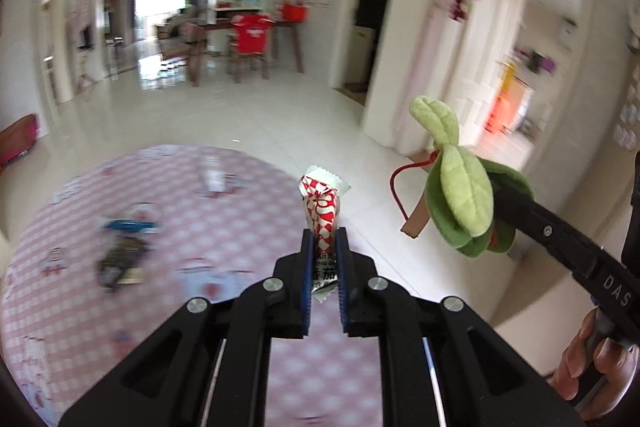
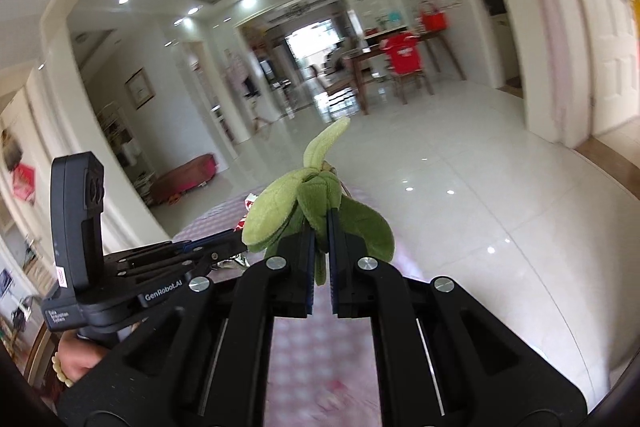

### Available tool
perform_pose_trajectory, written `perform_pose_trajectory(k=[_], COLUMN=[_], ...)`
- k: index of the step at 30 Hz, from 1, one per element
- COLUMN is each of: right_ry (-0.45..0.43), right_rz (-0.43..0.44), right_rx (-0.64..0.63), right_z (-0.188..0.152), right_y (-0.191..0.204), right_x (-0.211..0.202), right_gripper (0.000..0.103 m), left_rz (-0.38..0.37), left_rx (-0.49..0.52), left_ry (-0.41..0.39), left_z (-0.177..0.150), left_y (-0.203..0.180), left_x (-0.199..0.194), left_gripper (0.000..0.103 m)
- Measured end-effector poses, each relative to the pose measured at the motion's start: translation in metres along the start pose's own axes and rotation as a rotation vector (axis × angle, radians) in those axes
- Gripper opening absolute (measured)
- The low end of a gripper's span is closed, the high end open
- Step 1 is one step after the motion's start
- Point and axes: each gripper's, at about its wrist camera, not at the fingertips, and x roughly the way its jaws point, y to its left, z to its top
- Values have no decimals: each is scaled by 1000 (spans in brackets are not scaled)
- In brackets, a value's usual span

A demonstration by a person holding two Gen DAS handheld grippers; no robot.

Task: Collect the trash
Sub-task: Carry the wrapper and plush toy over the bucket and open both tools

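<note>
The red-and-white snack wrapper [image 1: 322,213] sits upright in my left gripper [image 1: 324,247], pinched between the blue-padded jaws, its crimped white top poking up above the fingertips and its lower printed end hanging out below the pads. It is lifted clear of the table, above the round pink checked tablecloth [image 1: 200,227] I see underneath.

My right gripper [image 2: 320,239] is clamped on a green plush leaf toy [image 2: 316,203]; the jaws are drawn in tight with the fabric squeezed between them, pale leaves spreading left and up, a darker leaf folding right. In the left wrist view that same toy [image 1: 464,195] hangs off to the right of the wrapper, well apart from it, with a red cord [image 1: 398,187] and a tan tag [image 1: 416,219] trailing from it; both hands hold their loads at about the same height.

Still on the tablecloth, to the left of the wrapper, lies a blurred piece of litter with a blue top and dark body [image 1: 122,251], and farther back a small pale packet [image 1: 214,173]; I cannot make out what either is.

Beyond the table is glossy white tile floor [image 1: 260,115], then a wooden dining table [image 1: 244,27] with a red shirt draped on a chair [image 1: 252,33]
</note>
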Motion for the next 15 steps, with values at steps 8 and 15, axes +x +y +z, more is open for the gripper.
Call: perform_pose_trajectory(k=[8, 15], right_ry=[-18, 0], right_rz=[-212, -271], right_rx=[79, 175], right_z=[-33, -54], right_y=[-86, -147], right_x=[-68, -87], right_gripper=[6, 9], left_rz=[-128, -173], left_rx=[132, 225], left_ry=[87, 151], left_z=[-12, -24], left_y=[-98, -153], left_x=[50, 89], left_gripper=[10, 10])
